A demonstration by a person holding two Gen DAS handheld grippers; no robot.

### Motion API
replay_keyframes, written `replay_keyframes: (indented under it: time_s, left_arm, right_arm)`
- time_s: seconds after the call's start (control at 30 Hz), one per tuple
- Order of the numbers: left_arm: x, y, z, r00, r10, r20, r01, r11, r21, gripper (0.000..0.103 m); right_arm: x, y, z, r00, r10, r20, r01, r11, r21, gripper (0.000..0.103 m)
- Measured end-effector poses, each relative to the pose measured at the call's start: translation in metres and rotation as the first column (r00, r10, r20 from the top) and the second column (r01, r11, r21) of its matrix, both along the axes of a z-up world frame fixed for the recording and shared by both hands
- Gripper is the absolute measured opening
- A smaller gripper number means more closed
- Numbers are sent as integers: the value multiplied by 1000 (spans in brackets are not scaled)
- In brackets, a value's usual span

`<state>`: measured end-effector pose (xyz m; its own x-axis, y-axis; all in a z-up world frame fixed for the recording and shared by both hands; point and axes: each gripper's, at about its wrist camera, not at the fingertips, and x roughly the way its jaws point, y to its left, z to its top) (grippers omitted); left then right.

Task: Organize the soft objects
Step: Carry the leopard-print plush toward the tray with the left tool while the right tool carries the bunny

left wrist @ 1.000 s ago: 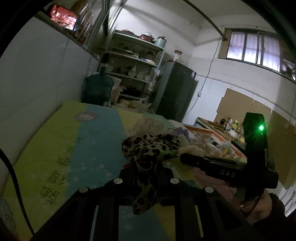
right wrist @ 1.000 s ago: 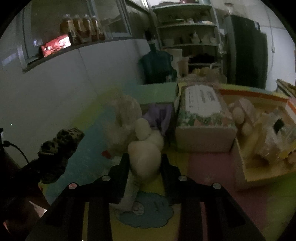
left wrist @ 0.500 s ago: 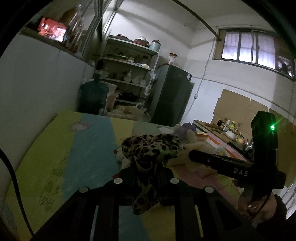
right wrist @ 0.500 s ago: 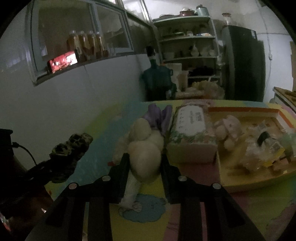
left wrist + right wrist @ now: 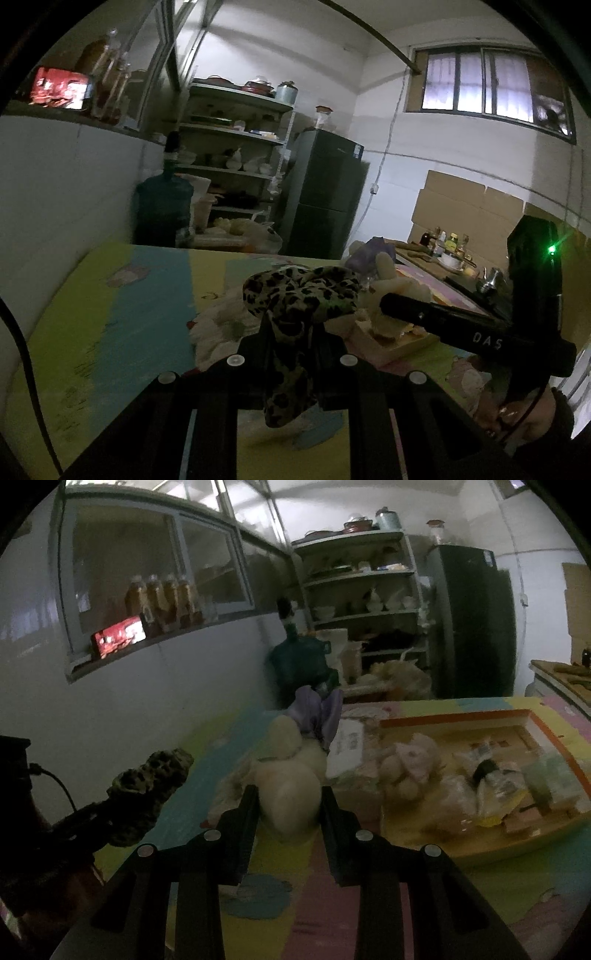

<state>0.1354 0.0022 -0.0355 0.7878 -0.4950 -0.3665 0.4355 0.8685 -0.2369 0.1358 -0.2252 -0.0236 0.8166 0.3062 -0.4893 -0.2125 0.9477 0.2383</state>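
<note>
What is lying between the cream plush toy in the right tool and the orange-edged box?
In the right wrist view, a white printed packet lies between the cream plush toy and the orange-edged box.

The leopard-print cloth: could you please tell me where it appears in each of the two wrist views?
Left wrist view: the leopard-print cloth sits at centre, pinched in the left gripper, one end hanging down.
Right wrist view: the same cloth is at the left edge, held up above the mat.
Shared landmark: the dark fridge beside the shelves, at the far wall.
</note>
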Motion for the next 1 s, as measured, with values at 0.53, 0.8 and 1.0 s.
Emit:
replay_keyframes:
  time_s: [0.53,0.8,1.0]
  left_arm:
    - [15,-71,14,996,-91,16,90,995,39,18]
    - [26,-106,19,992,-126,10,125,991,41,18]
    - [34,-134,23,987,-159,8,158,986,48,18]
  right_arm:
    - [-13,-72,7,994,-108,25,108,994,33,33]
    - [-13,-106,7,987,-160,26,159,986,46,33]
    - [-13,-135,9,979,-203,34,201,978,51,33]
